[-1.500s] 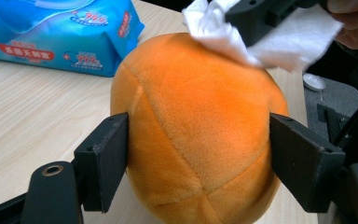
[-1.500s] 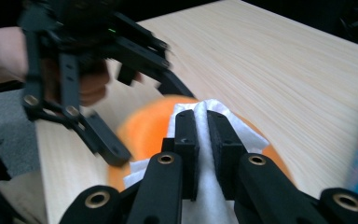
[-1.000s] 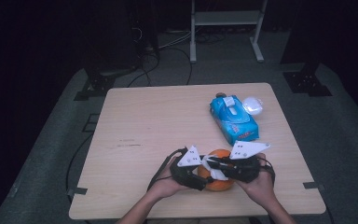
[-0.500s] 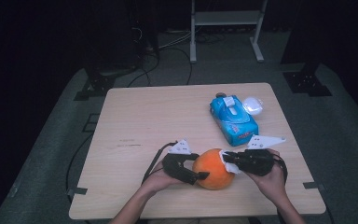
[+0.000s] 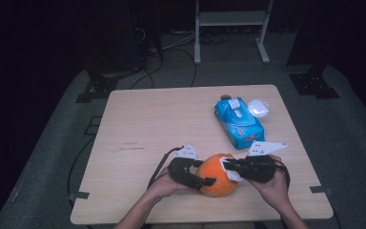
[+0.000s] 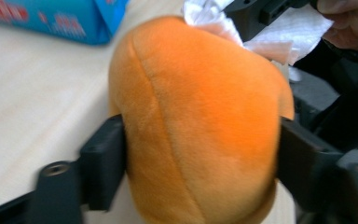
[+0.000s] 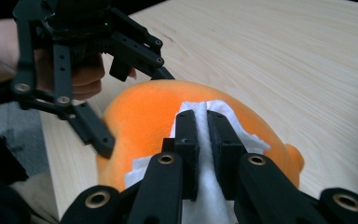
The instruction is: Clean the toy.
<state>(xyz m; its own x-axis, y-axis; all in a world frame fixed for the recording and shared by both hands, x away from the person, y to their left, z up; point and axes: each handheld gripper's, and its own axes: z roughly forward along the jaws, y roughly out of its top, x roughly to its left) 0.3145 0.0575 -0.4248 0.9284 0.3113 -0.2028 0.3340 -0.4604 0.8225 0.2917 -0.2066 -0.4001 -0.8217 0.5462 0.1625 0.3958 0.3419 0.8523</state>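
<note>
An orange plush toy (image 5: 217, 174) lies near the table's front edge. My left gripper (image 5: 204, 172) comes at it from the left. Its jaws have just been closing and now press on both sides of the plush toy (image 6: 200, 121). My right gripper (image 5: 229, 166) is shut on a white tissue (image 5: 230, 171) and holds it against the toy's upper right side. In the right gripper view the tissue (image 7: 198, 105) is pinched between the jaws on top of the plush toy (image 7: 140, 112), with the left gripper (image 7: 133, 107) beyond it.
A blue pack of wipes (image 5: 239, 123) lies at the back right of the table (image 5: 138, 124), with a white round object (image 5: 258, 108) beside it. The front edge is close under both hands. A metal stand (image 5: 231, 19) is on the floor behind the table.
The two grippers have drawn apart, baring the orange plush toy. The left jaws widened, then closed on its sides. The right gripper with the tissue shifted a little right and down.
</note>
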